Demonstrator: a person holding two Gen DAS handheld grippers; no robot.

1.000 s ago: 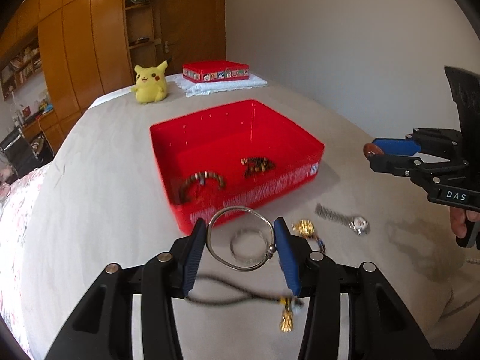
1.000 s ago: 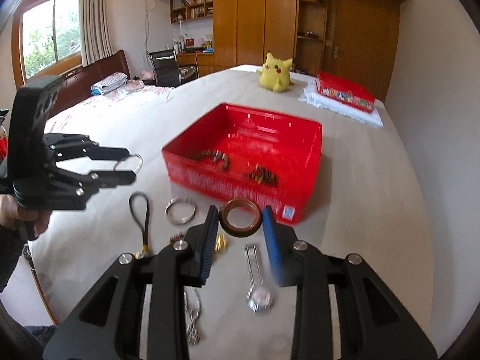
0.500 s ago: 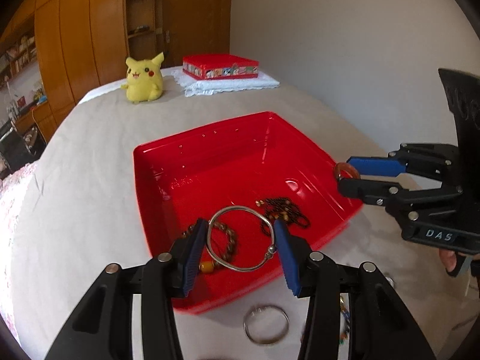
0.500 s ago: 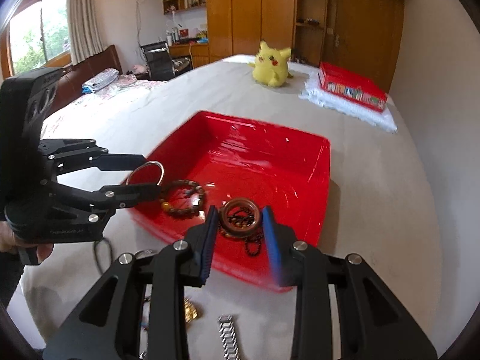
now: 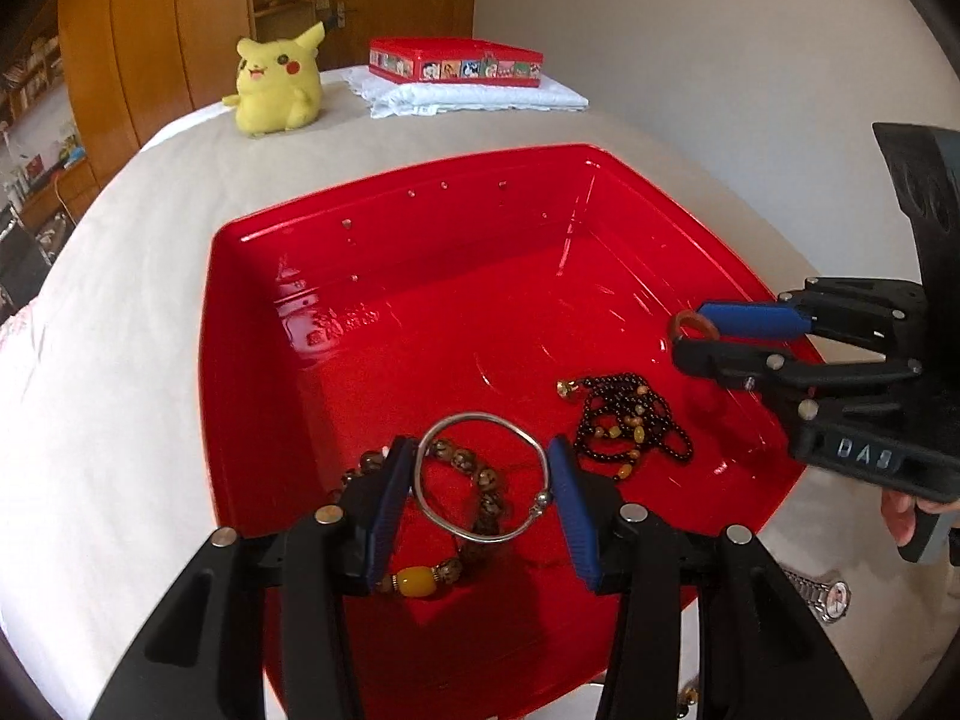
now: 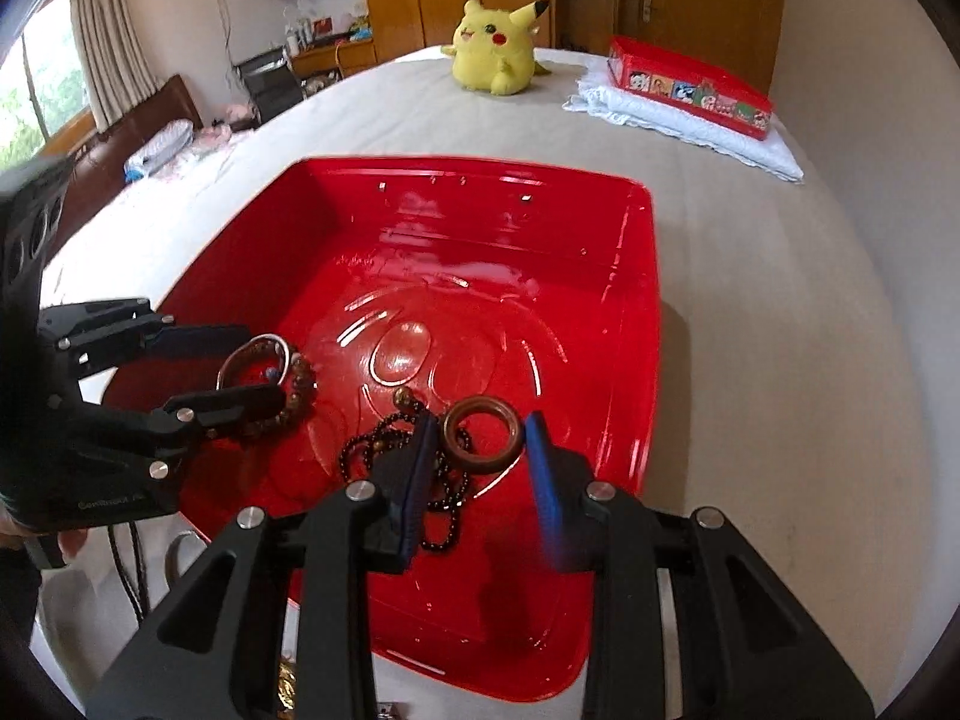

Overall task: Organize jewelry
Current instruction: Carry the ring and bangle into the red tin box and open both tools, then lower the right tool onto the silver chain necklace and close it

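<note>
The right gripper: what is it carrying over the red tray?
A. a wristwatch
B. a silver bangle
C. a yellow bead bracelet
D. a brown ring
D: the right gripper is shut on a brown ring between its blue pads, above the red tray; the silver bangle sits in the left gripper.

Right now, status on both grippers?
Left gripper shut on silver bangle. Right gripper shut on brown ring. Both over red bin; nothing blocking.
</note>
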